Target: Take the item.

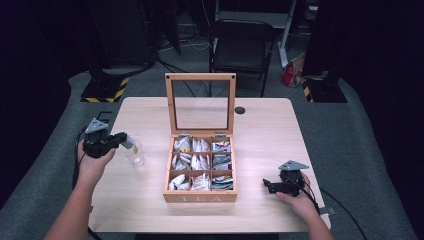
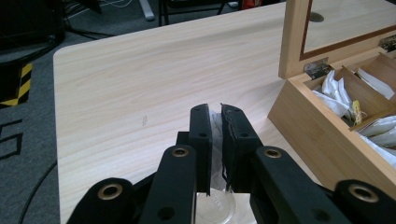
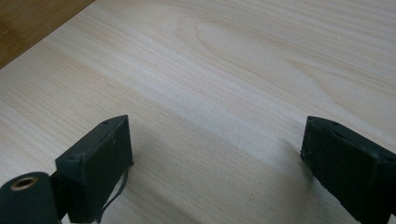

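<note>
An open wooden tea box sits mid-table, its glass lid standing upright and its compartments holding several tea bags. Left of the box stands a clear glass. My left gripper hovers just over the glass, shut on a thin white tea bag. The glass rim shows below the jaws in the left gripper view, where the box wall is at the right. My right gripper rests open near the front right of the table, and its jaws stand wide apart over bare wood.
The light wood table has a black round grommet behind the box. A black folding chair and a red bag stand on the floor beyond the far edge. Yellow-black striped stand bases flank the back.
</note>
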A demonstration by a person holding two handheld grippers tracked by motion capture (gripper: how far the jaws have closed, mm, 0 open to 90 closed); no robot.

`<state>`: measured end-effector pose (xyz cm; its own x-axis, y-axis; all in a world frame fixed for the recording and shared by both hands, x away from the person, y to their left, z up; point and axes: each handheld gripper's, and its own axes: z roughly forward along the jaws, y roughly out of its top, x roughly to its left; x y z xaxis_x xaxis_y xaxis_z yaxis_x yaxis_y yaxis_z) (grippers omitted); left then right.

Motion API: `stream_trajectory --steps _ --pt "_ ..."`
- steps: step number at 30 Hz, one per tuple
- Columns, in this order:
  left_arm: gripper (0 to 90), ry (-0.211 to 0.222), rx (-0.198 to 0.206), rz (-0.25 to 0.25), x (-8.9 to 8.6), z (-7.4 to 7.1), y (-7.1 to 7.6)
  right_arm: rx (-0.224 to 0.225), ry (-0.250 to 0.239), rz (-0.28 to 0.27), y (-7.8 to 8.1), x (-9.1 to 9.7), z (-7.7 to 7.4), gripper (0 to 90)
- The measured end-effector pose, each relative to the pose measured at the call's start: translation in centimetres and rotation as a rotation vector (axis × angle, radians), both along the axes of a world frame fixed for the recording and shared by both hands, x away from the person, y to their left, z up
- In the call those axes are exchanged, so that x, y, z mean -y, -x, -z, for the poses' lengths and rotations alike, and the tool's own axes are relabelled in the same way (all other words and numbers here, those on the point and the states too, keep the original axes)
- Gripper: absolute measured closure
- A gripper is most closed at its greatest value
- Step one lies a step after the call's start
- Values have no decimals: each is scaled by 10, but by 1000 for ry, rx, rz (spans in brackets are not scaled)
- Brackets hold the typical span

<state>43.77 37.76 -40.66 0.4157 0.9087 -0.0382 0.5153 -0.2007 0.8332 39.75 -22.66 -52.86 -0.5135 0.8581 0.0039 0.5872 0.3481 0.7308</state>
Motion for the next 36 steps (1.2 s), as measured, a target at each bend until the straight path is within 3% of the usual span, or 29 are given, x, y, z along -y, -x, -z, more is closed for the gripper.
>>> stream_trajectory --steps 16,24,31,36 --pt "779 -14 -26 9 2 7 -2 0 0 0 0 0 0 83" --pt "730 2 -23 4 2 6 -1 0 0 0 0 0 0 83" --pt "666 21 -7 28 8 3 3 -2 -2 2 0 0 0 82" --pt "603 44 -18 55 16 2 5 0 -1 0 0 0 0 82"
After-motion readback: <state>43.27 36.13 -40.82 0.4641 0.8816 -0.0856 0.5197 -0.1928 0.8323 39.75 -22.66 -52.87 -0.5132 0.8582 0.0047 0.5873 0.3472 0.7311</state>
